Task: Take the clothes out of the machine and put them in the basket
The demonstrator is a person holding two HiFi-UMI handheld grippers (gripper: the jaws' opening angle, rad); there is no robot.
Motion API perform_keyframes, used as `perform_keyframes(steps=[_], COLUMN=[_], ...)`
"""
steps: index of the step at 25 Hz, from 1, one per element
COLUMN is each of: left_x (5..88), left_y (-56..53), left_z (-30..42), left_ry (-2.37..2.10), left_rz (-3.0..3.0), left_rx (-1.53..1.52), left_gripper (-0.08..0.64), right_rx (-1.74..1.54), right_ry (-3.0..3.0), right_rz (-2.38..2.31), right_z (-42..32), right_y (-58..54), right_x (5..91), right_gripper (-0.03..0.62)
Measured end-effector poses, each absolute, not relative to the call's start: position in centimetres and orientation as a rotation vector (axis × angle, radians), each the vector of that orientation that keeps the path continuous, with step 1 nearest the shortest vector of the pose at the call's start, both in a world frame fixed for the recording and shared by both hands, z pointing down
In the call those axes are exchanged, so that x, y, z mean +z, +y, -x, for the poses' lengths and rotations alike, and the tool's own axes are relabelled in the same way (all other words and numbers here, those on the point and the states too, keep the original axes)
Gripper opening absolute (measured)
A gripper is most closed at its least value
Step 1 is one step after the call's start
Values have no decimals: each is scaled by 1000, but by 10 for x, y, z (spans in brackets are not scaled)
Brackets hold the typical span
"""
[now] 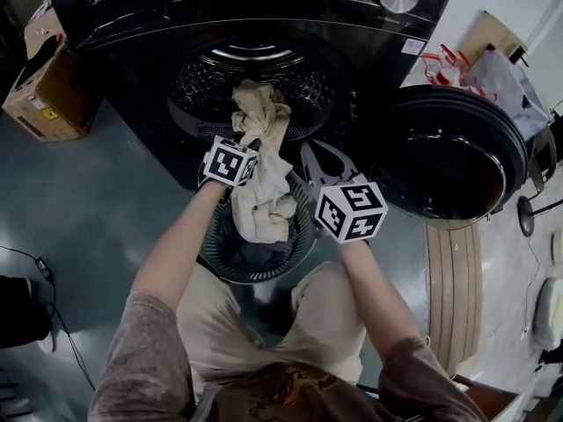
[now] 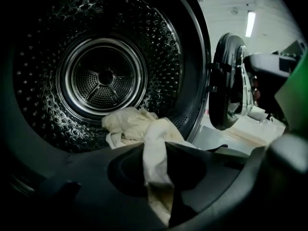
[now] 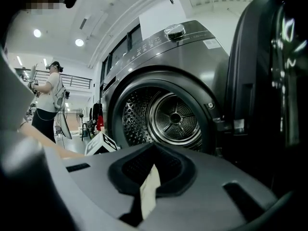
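A long cream cloth (image 1: 262, 170) hangs from the mouth of the black washing machine (image 1: 132, 25) down into the round dark basket (image 1: 211, 255) in front of it. My left gripper (image 1: 253, 146) is at the cloth's left side. In the left gripper view it (image 2: 156, 177) is shut on the cream cloth (image 2: 139, 126), which trails back over the lip of the drum (image 2: 103, 76). My right gripper (image 1: 310, 158) is just right of the cloth. In the right gripper view its jaws (image 3: 150, 191) pinch a cream strip (image 3: 151, 186). The drum behind holds nothing else that I can see.
The machine's round door (image 1: 449, 161) stands open to the right. Dark clothes (image 1: 264, 255) lie in the basket. A cardboard box (image 1: 44, 86) sits left of the machine and a wooden board (image 1: 453, 280) lies on the floor at right. A person (image 3: 48, 97) stands far off.
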State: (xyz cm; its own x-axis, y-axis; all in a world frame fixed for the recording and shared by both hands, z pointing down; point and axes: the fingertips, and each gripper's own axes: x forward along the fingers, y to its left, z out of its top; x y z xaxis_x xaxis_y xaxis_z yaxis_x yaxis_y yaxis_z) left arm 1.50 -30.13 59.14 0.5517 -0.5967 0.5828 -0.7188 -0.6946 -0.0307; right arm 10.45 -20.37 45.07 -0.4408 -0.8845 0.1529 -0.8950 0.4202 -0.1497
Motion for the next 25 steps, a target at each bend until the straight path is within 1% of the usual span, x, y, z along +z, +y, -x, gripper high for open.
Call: perform_keyframes(steps=[10,16,20,21,22,23,24,25], left_x=[555,555,556,555,553,550,546,543], left_y=[-219,-167,-158,-160,-164,-169,-175,-183], left_z=[-4,-1,0,1,3,4,3,2], left_ry=[-949,-847,-865,-891,-921,-948,-971,-989], left_rz=[-2638,-2639,-2653,-2658,-2663,-2671,-2684,-2697], left_rx=[831,798,779,773,762,745,727,710], left_gripper=[78,78,87,101,144,229,297,329], right_rx=[322,320,315,316,316,314,311,309], right_ry=[-2609,-2628,-2630,-2629,-2628,-2628,-2627,-2625], right_rz=[-1651,-1645,-1637,-1639,-1641,-1643,-1645,-1649], right_z=[-106,-93,-88,-88,-88,-87,-88,-88], right_y=[-213,-219,-220,-220,-219,-219,-219,-218], right_x=[456,457,457,458,457,457,456,455], right_gripper=[-5,-5,-5,-5,-5,-5,-5,-5])
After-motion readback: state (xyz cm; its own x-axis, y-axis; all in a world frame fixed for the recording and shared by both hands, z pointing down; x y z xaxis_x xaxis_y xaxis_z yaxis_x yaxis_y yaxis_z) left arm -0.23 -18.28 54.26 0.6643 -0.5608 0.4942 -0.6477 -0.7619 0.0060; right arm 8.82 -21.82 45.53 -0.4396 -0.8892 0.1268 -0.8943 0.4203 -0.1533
